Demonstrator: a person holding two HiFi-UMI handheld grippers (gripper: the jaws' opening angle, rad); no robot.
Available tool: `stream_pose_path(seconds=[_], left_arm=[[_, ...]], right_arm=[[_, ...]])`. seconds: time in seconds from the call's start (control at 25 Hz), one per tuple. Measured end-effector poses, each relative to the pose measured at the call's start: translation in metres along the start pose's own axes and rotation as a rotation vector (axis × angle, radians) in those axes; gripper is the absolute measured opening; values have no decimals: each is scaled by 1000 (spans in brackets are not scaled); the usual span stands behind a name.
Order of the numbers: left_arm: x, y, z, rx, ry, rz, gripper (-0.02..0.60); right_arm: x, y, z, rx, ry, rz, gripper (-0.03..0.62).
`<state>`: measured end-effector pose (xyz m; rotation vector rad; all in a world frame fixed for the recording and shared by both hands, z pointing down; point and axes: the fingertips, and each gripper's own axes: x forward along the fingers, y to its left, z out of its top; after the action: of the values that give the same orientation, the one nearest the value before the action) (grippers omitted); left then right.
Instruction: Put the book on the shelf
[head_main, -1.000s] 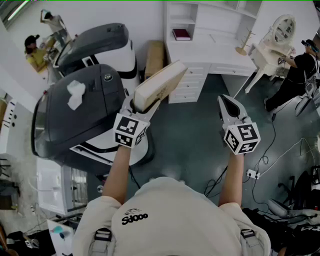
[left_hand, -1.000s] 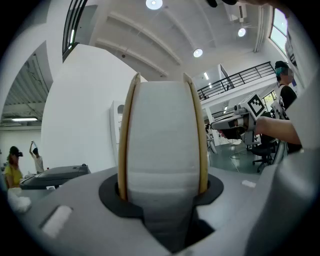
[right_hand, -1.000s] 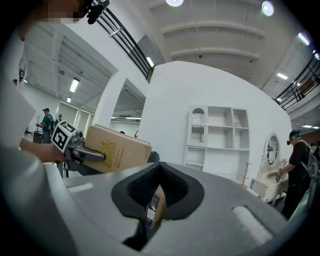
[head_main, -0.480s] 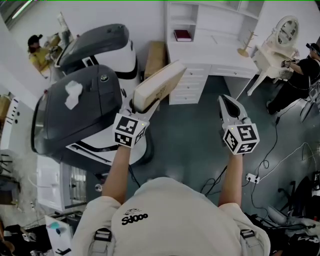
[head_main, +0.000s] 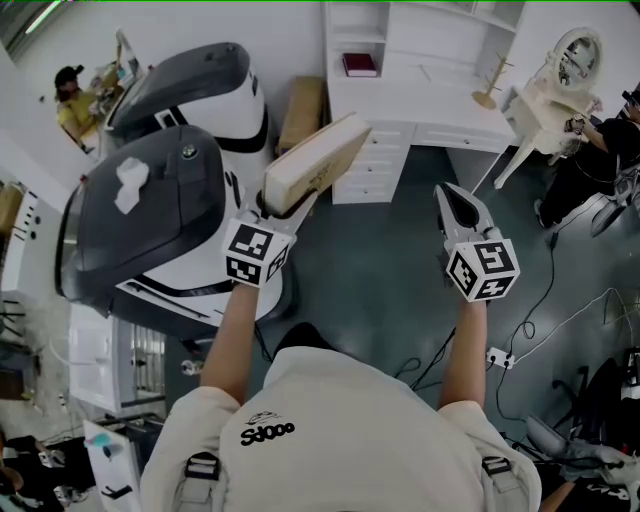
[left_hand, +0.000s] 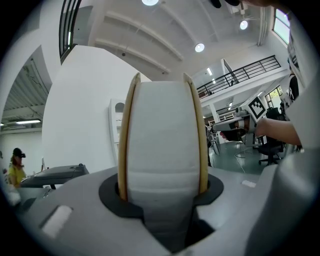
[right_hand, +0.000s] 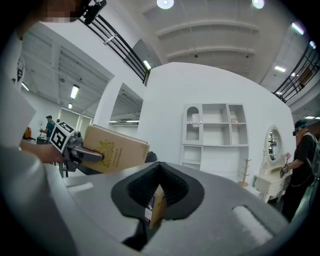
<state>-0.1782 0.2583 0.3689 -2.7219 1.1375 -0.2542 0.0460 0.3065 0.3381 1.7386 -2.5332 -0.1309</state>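
Note:
A thick tan hardcover book (head_main: 315, 165) is held off the floor, tilted up toward the white shelf unit (head_main: 385, 30) at the far wall. My left gripper (head_main: 285, 200) is shut on its lower end. In the left gripper view the book's white page edge (left_hand: 160, 140) fills the space between the jaws of the left gripper (left_hand: 160, 192). My right gripper (head_main: 456, 205) hovers to the right at about the same height, jaws together, holding nothing. The right gripper view shows the book (right_hand: 117, 150) in the left gripper (right_hand: 75, 150), and the shelf unit (right_hand: 212, 132) beyond.
A dark red book (head_main: 360, 65) lies on a shelf. Drawers (head_main: 375, 165) sit below the desk top. Two large grey-and-white machines (head_main: 150, 200) stand at left, a cardboard box (head_main: 303, 110) behind them. A white mirror table (head_main: 560, 90), people and floor cables (head_main: 540, 300) are at right.
Both grippers keep their pose and the book stays gripped. The view has shifted slightly: the shelf unit and machines sit a little further left and nearer.

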Motion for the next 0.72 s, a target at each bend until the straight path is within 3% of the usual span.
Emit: stream_pose_path(seconds=[0.36, 0.72], left_arm=[[57, 21, -9, -22, -15, -20, 244], [168, 88, -5, -47, -46, -38, 244]], right_arm=[[31, -45, -15, 38, 25, -53, 2], [124, -110, -12, 30, 44, -77, 2]])
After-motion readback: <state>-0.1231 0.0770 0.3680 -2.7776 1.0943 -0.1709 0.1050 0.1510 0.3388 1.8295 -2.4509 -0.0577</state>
